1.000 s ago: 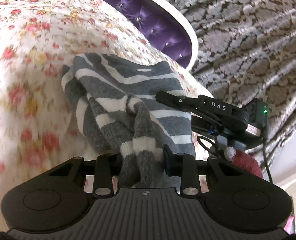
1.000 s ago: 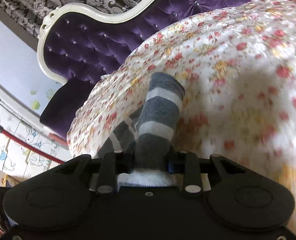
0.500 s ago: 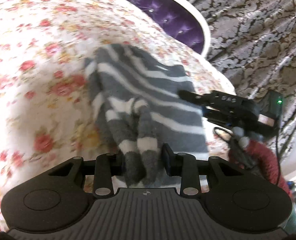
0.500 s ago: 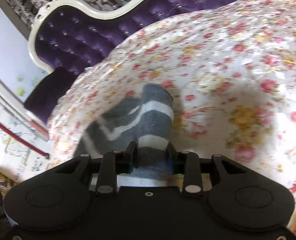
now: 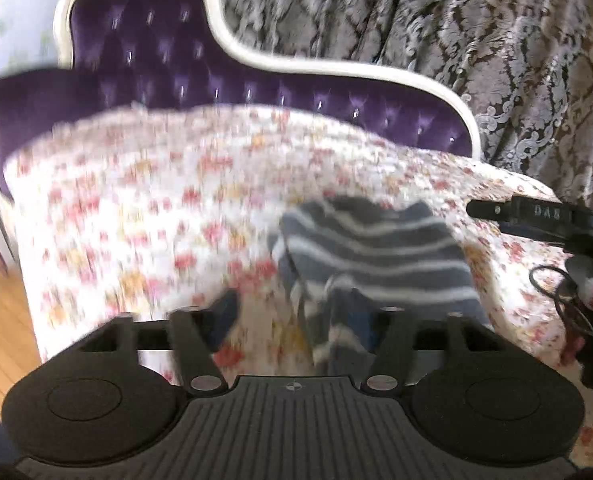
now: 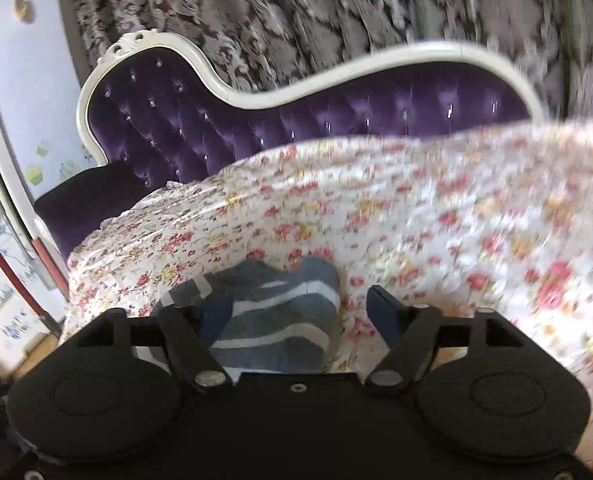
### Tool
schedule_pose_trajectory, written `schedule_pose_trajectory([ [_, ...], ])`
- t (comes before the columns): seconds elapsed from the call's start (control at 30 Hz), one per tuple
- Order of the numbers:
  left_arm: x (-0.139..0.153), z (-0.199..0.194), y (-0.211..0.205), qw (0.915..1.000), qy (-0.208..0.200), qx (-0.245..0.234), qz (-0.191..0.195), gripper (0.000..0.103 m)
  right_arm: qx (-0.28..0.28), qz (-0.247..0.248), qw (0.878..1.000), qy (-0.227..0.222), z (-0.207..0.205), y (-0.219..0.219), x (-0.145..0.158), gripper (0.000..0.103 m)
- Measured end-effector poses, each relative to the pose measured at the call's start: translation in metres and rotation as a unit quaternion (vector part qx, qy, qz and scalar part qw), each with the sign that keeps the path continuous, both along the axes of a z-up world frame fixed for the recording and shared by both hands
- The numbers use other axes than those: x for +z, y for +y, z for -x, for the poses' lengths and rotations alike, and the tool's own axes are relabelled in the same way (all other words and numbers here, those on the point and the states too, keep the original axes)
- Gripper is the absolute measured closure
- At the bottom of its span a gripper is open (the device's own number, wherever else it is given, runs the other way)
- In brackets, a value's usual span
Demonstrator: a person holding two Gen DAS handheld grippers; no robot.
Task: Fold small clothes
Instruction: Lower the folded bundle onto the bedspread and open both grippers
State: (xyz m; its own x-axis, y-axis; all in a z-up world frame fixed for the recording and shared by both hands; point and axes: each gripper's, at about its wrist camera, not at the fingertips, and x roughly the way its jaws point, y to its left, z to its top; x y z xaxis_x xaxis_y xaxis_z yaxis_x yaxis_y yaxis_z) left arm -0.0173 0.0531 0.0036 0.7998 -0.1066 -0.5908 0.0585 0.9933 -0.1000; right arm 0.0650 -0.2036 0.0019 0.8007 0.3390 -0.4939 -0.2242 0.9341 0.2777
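Both grippers, left [image 5: 296, 320] and right [image 6: 296, 312], are opening, nothing pinched, the sock [image 5: 376, 248] lying just ahead between them.

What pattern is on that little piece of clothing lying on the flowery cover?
Grey with thin white stripes on the small garment; the left wrist view shows most of it.

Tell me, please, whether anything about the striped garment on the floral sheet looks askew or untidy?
Yes: the striped garment lies bunched on the floral sheet, its near edge rumpled rather than flat.
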Motion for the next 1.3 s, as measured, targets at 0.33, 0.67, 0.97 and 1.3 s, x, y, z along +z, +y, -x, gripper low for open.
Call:
schedule_pose_trajectory([
  [0.33,-0.020,-0.051,-0.040,0.9963,0.042,0.016,-0.073,0.033,-0.018,0.104,0.994,0.009,0.019,0.033,-0.009,0.004],
  [0.67,-0.050,-0.067,-0.034,0.9922,0.095,0.027,-0.076,0.024,-0.023,0.121,0.988,0.097,0.012,0.031,-0.051,0.004],
  [0.97,-0.052,-0.074,-0.032,0.9915,0.105,0.027,-0.072,0.021,-0.042,0.114,0.991,0.051,-0.013,0.033,-0.023,0.005],
  [1.3,-0.054,-0.074,-0.029,0.9916,0.108,0.028,-0.065,0.017,-0.076,0.146,0.981,0.101,-0.068,0.028,-0.058,0.003],
])
